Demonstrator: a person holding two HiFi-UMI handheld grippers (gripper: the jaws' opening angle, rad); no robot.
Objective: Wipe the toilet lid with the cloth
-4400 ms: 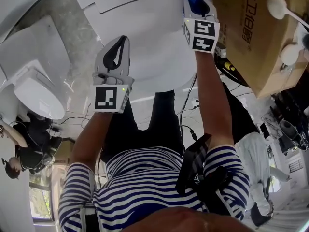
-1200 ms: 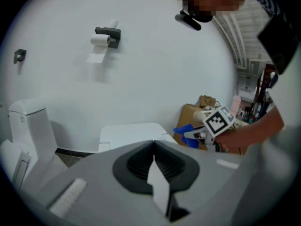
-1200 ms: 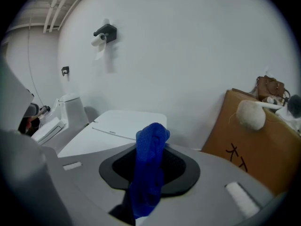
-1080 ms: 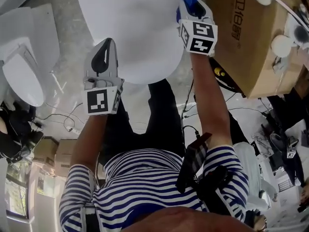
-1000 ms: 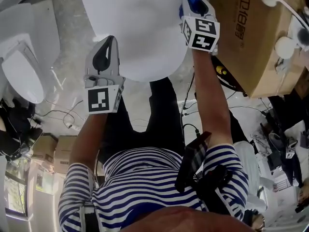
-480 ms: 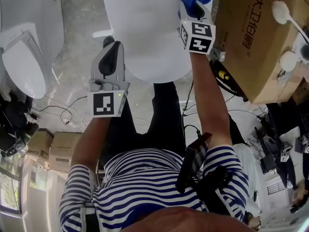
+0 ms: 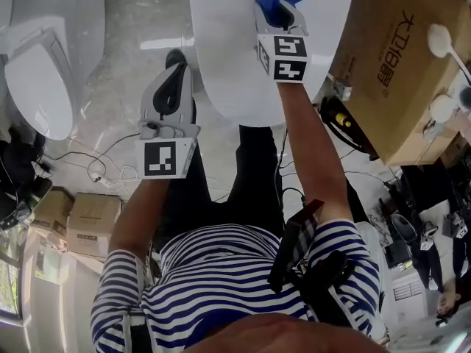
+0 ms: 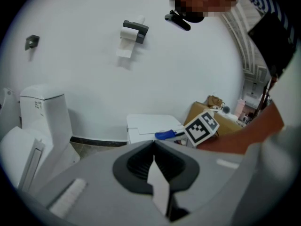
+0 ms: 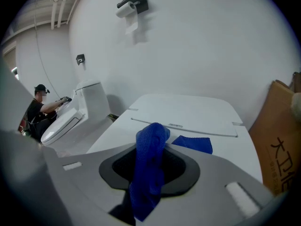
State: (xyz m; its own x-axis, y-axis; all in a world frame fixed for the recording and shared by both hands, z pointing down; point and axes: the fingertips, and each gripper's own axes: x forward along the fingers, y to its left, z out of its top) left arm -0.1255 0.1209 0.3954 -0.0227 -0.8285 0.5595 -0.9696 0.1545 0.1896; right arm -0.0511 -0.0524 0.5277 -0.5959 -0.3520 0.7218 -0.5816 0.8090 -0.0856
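At the far left a second toilet (image 7: pixel 37 79) stands on the floor (image 7: pixel 118 20), well apart from the work. The left gripper (image 7: pixel 175 72) hangs just beside the left edge of the toilet lid (image 7: pixel 228 57), over the floor and not over the lid. Its own view shows the jaws pressed together with nothing between them, so it takes no part in the wiping at this moment.

The lid is a broad, white, glossy shell, lying closed and bare of other things. Over its far right part, near the seam where the tank begins, the right gripper (image 7: pixel 278 22) has its jaws clamped on the blue cloth (image 9: pixel 149 159). The cloth is pinched through its middle: one bunched fold rises above the jaws, and a flat corner sticks out ahead of them towards the tank. Whether that corner touches the lid cannot be told from these views. To the right of the lid a cardboard box (image 7: pixel 390 57) stands close to its right edge.

The cloth looks light, soft and limp, with a coarse weave. It will likely fold and drag rather than push, so it wipes best with a loose part pressed flat and drawn across. A hold near its middle, as here, leaves little free cloth below the jaws. The hard jaw tips could rub the smooth, slippery lid if pressed low.
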